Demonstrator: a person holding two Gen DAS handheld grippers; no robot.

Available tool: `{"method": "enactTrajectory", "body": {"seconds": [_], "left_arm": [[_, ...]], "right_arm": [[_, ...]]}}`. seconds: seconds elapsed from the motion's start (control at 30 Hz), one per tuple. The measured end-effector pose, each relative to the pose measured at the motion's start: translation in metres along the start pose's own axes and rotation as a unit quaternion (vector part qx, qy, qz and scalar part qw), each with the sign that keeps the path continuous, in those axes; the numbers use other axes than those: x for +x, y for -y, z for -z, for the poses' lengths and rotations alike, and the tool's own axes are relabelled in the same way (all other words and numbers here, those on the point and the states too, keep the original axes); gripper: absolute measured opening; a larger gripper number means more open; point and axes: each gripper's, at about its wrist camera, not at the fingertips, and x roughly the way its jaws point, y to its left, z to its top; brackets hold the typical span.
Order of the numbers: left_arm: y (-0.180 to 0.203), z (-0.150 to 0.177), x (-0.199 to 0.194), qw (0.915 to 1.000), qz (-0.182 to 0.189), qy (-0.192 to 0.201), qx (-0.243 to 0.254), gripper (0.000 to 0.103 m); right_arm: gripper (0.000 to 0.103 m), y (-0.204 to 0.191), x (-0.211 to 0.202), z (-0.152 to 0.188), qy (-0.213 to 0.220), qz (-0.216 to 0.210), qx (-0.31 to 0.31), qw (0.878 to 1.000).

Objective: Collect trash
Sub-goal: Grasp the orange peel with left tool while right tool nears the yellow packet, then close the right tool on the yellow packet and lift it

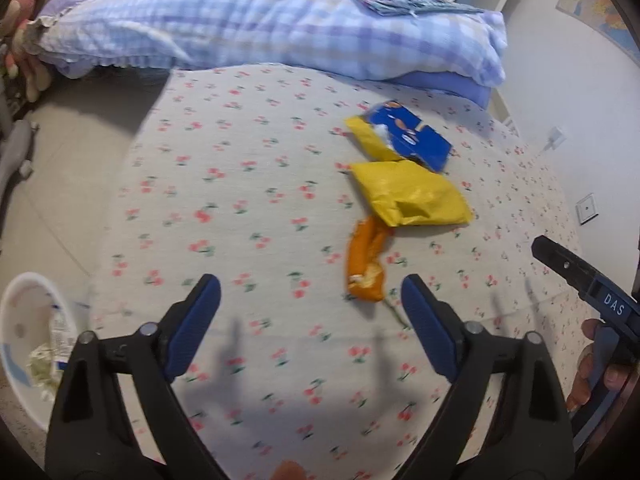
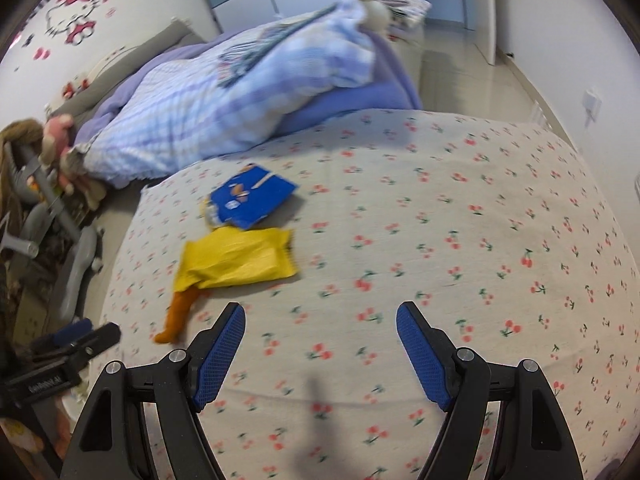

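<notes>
Your left gripper [image 1: 310, 300] hangs over the bed sheet [image 1: 240, 208] with its two blue pads spread wide and nothing between them. The orange peel [image 1: 366, 266] lies on the sheet just ahead of it, close to the right pad but not touching it. Beyond the peel you see the yellow wrapper [image 1: 412, 194], whose lower corner meets the top of the peel, and further on the blue and yellow packet [image 1: 404, 138], which touches the far edge of the yellow wrapper. The white bin [image 1: 28, 344] stands on the floor at the left of the bed, with some crumpled paper already inside. Your right gripper [image 2: 320, 332] is also wide open and holds nothing (below it is only the cherry pattern of the sheet). From this side the three pieces of trash lie to its left in one line: packet [image 2: 252, 196], wrapper [image 2: 236, 260], peel [image 2: 178, 316]. A checked duvet [image 1: 260, 20] is heaped at the far end of the bed.
</notes>
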Motion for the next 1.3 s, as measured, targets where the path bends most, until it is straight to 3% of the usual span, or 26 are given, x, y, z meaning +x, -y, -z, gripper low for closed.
{"method": "enactTrajectory", "body": {"seconds": [0.03, 0.1, 0.23, 0.33, 0.4, 0.5, 0.6, 0.77, 0.97, 1.17, 1.3], "left_arm": [[0.004, 0.0, 0.006, 1.0, 0.008, -0.003, 0.002, 0.083], [0.013, -0.002, 0.022, 0.9996, 0.022, -0.017, 0.008, 0.07], [0.026, -0.007, 0.045, 0.9988, 0.039, -0.029, 0.011, 0.058], [0.033, -0.008, 0.052, 0.999, 0.023, -0.021, 0.032, 0.049], [0.037, -0.01, 0.053, 0.9988, 0.011, -0.018, 0.044, 0.029], [0.034, -0.011, 0.052, 0.9987, 0.013, -0.02, 0.044, 0.021], [0.031, -0.01, 0.048, 0.9986, 0.017, -0.028, 0.042, 0.018], [0.015, -0.004, 0.032, 0.9991, 0.011, -0.031, 0.029, 0.017], [-0.017, -0.002, 0.01, 0.9998, 0.001, -0.02, 0.003, 0.017], [-0.046, 0.001, -0.003, 0.9998, -0.009, -0.016, -0.012, 0.017], [-0.058, 0.004, -0.006, 0.9995, -0.013, -0.021, -0.023, 0.017]], "right_arm": [[0.079, 0.004, 0.003, -0.001, -0.002, -0.001, 0.006, 1.0], [0.08, 0.012, 0.01, -0.002, -0.008, -0.004, 0.016, 1.0], [0.08, 0.019, 0.021, -0.004, -0.015, -0.002, 0.025, 1.0], [0.08, 0.022, 0.028, -0.006, -0.018, -0.005, 0.033, 0.999], [0.079, 0.024, 0.033, -0.006, -0.02, -0.007, 0.039, 0.999], [0.079, 0.026, 0.039, -0.006, -0.024, -0.006, 0.042, 0.999], [0.079, 0.026, 0.044, -0.006, -0.029, -0.006, 0.047, 0.998], [0.08, 0.009, 0.065, -0.012, -0.046, -0.044, 0.064, 0.996], [0.079, -0.033, 0.079, -0.031, -0.022, -0.056, 0.012, 0.998], [0.079, -0.061, 0.099, -0.029, -0.018, -0.028, -0.041, 0.999], [0.065, -0.074, 0.102, -0.024, -0.016, -0.016, -0.076, 0.997]]}}
